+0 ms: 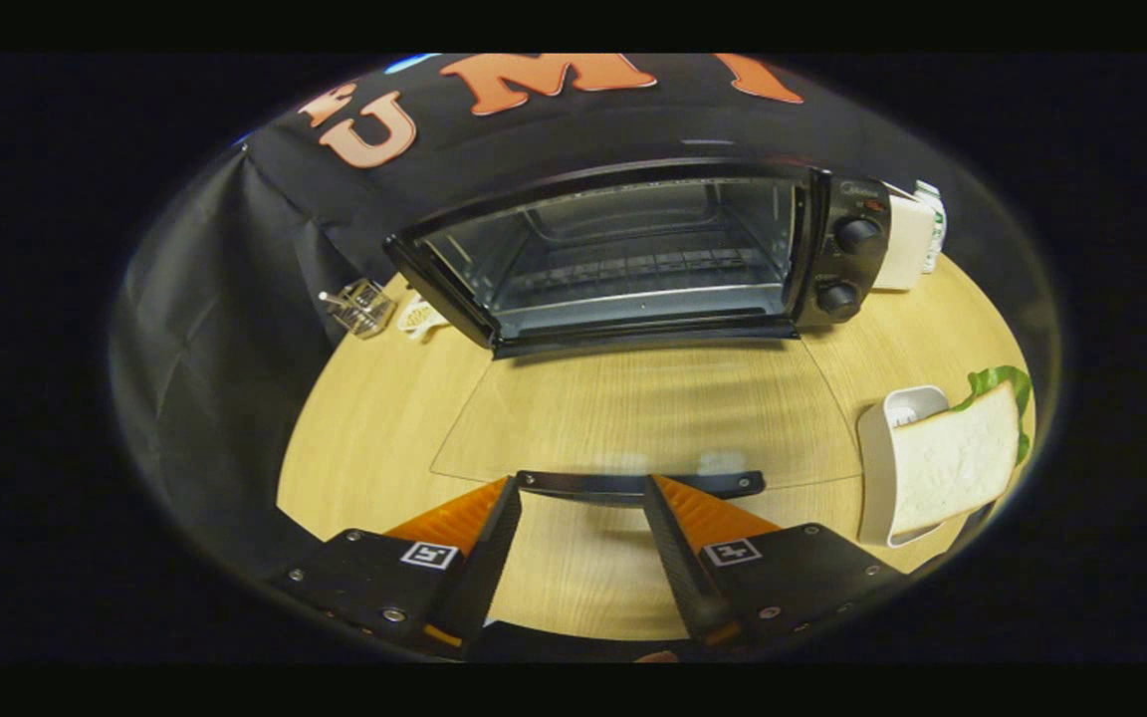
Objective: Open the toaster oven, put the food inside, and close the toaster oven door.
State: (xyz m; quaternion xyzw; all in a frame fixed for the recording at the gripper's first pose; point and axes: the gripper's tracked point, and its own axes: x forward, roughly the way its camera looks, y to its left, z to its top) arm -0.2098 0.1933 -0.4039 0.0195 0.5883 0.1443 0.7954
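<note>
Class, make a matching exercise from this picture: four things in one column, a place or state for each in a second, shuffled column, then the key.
Things
1. black toaster oven
2. clear glass oven door
3. white bread slice with green lettuce
4. gripper

Places or states
A. folded down flat over the wooden table
B. on a white plate
C. cavity holding a bare wire rack
D. open, fingertips at the door handle

Pairs: 1-C, 2-A, 3-B, 4-D

A clear wire rack (pixel 358 307) and a pale packet (pixel 421 317) lie at the desk's (pixel 364 438) far left edge; a white carton (pixel 907 241) stands at its far right.
</note>
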